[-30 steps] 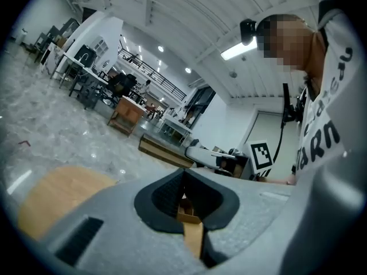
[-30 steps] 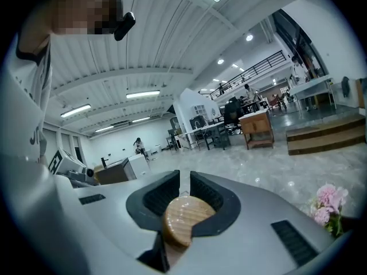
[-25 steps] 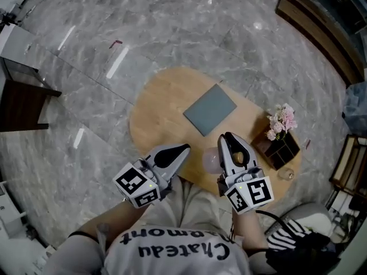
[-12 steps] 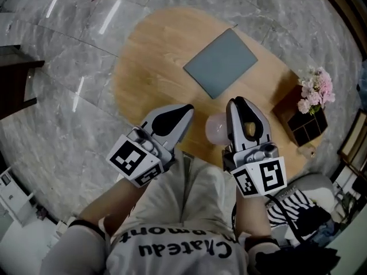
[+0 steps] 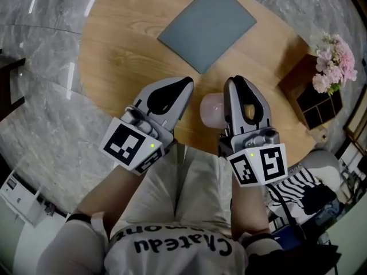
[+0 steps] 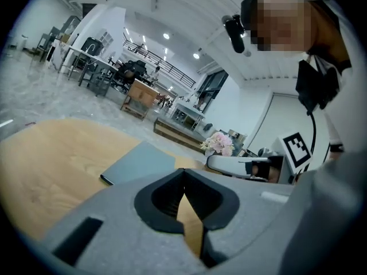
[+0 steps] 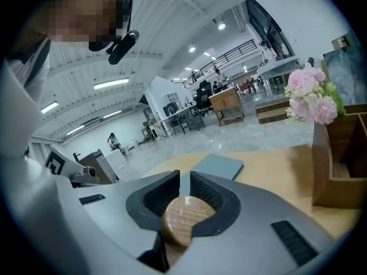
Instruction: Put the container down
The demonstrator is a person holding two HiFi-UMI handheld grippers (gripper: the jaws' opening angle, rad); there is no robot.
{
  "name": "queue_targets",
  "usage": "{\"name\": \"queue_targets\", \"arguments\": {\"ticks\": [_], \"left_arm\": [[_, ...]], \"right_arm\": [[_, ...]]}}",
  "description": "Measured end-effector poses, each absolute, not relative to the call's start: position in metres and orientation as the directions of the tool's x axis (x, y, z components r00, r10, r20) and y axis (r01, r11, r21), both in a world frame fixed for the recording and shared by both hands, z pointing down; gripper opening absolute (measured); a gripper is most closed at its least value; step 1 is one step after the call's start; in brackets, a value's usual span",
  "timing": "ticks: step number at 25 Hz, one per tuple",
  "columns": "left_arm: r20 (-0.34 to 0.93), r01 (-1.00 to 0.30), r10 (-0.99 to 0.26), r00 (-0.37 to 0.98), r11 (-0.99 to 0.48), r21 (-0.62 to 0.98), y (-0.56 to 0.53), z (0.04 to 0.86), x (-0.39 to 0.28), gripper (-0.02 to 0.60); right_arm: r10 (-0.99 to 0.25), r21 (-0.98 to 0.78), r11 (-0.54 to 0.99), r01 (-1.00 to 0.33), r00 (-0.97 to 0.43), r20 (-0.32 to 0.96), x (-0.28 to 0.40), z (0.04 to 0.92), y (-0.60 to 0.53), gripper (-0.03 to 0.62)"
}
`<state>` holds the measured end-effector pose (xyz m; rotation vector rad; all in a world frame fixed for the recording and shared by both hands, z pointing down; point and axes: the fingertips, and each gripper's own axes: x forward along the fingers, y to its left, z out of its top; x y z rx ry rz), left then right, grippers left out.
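My right gripper [image 5: 236, 82] is shut on the round wooden lid [image 7: 183, 219] of a frosted, pinkish-white container [image 5: 212, 109]. The container's body shows just left of the jaws, above the near edge of the oval wooden table [image 5: 114, 50]; I cannot tell whether it touches the tabletop. The lid sits deep between the dark pads, behind the fingertips. My left gripper [image 5: 186, 83] hangs beside it on the left, shut, its tips meeting with nothing between them. In the left gripper view the left gripper [image 6: 183, 173] points across the table toward the right gripper [image 6: 246, 165].
A flat grey mat [image 5: 207, 26] lies on the far half of the table. A dark wooden box [image 5: 309, 93] with pink flowers [image 5: 334, 62] stands at the right edge. The person's lap is just below the grippers. Marble floor surrounds the table.
Both grippers have come down toward the table together, and the tabletop looks much closer. The right gripper's hold on the container is unchanged, and the left stays shut.
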<state>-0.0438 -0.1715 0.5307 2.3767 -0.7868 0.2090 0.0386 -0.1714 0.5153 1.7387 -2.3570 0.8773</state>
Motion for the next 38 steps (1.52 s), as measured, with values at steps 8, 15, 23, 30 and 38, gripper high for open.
{"name": "queue_targets", "arguments": {"ticks": [8, 15, 23, 30, 38], "left_arm": [[0.325, -0.567, -0.465, 0.824, -0.670, 0.479, -0.170, 0.561, -0.025, 0.014], [0.345, -0.553, -0.434, 0.832, -0.695, 0.459, -0.166, 0.578, -0.013, 0.014], [0.351, -0.540, -0.415, 0.839, -0.715, 0.444, -0.162, 0.589, -0.011, 0.014], [0.348, -0.557, -0.438, 0.828, -0.709, 0.433, -0.164, 0.591, -0.020, 0.014], [0.369, -0.575, -0.446, 0.816, -0.699, 0.426, -0.162, 0.596, -0.027, 0.014]], "right_arm": [[-0.852, -0.332, 0.160, -0.930, -0.300, 0.429, 0.063, 0.557, -0.168, 0.063], [-0.857, -0.285, 0.141, -0.948, -0.261, 0.444, 0.076, 0.572, -0.168, 0.063], [-0.856, -0.245, 0.155, -0.957, -0.254, 0.450, 0.077, 0.578, -0.168, 0.063], [-0.866, -0.204, 0.180, -0.962, -0.253, 0.431, 0.071, 0.574, -0.167, 0.064], [-0.877, -0.133, 0.203, -0.970, -0.241, 0.415, 0.064, 0.572, -0.164, 0.064]]}}
